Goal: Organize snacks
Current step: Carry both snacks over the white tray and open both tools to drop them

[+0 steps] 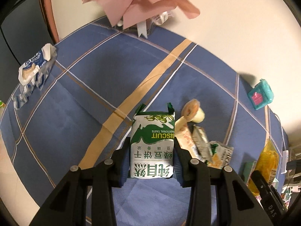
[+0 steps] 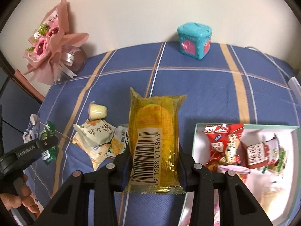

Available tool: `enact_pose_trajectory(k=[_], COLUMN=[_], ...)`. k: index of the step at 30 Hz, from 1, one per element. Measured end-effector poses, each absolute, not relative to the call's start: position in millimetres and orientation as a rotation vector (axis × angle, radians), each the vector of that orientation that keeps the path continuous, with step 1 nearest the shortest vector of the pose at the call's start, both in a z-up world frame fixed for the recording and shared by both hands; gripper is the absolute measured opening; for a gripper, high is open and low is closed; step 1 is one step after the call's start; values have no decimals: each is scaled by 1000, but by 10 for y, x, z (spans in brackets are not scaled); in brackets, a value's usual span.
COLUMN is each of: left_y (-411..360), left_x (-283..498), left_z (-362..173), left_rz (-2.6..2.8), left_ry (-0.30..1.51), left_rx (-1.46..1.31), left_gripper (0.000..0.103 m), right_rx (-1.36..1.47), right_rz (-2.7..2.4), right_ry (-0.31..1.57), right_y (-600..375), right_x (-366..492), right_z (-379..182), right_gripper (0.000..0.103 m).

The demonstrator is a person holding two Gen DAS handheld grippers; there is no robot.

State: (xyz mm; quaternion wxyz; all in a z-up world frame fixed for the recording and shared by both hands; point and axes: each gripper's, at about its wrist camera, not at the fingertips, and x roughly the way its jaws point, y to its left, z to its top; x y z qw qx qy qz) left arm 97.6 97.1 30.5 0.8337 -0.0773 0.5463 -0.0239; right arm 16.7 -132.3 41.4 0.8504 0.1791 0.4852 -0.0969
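Currently, item one: my left gripper (image 1: 152,158), fingers clamped on a green biscuit packet (image 1: 152,145), frame centre, packet upright between them above the blue checked desk (image 1: 75,98). Item two: my right gripper (image 2: 153,162), fingers clamped on a yellow cake packet (image 2: 154,139), centre frame, left of the snack box (image 2: 195,135).

I see a green-and-white biscuit packet (image 1: 152,146), a translucent yellow barcoded packet (image 2: 155,143), red packets (image 2: 223,143), a teal box (image 2: 194,40) and a blue plaid cloth (image 2: 197,94).
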Motion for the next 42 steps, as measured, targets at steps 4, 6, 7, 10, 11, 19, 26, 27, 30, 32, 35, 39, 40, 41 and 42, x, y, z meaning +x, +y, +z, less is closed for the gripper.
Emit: enact_pose_trajectory(k=[4,6,7,10,11,19,26,27,30,32,35,39,40,41,42], left_y=[890,859,819,652,613,76,-453,-518,-748,-916,-1138,-1404,-1488,-1549,-1590], left_x=[889,869,854,799,781,551,290,258,143,45,-112,-278,-341,-390,-419], left_z=[386,391,400,433,438,475,499,503,515,527,556,561,558,554,549], left_rz=[-70,-77,-84,-110,-117,-202,-291,-301,-354,-390,-430,-484,-500,-511,-517], left_ry=[1149,1150,1150,1145,1144,1147,1145,1144,1145,1144,1128,1120,1117,1113,1111], left_rx=[-155,-150,-147,-130,-127,-75,4,17,51,77,132,190,211,228,239], left_gripper=[41,42,42,42,42,42,42,42,42,42,42,42,42,42,42], right_rx=[385,394,402,418,422,473,494,498,520,543,564,568,568,569,569], right_rz=[-209,-217,-222,-238,-244,-320,-382,-395,-430,-451,-483,-530,-537,-549,-559], right_ry=[1028,1034,1036,1034,1033,1015,999,994,982,978,973,964,963,961,961], right_y=[-1375,-1407,-1443,-1564,-1609,-2076,-2461,-2534,-2689,-2799,-2947,-3143,-3167,-3215,-3248], right_x=[112,78,56,-18,-41,-309,-550,-602,-740,-851,-1004,-1210,-1255,-1308,-1355], right_z=[434,422,419,434,444,505,580,597,602,585,559,546,548,544,538], right_gripper=[43,43,43,43,43,43,43,43,43,43,43,43,43,43,43])
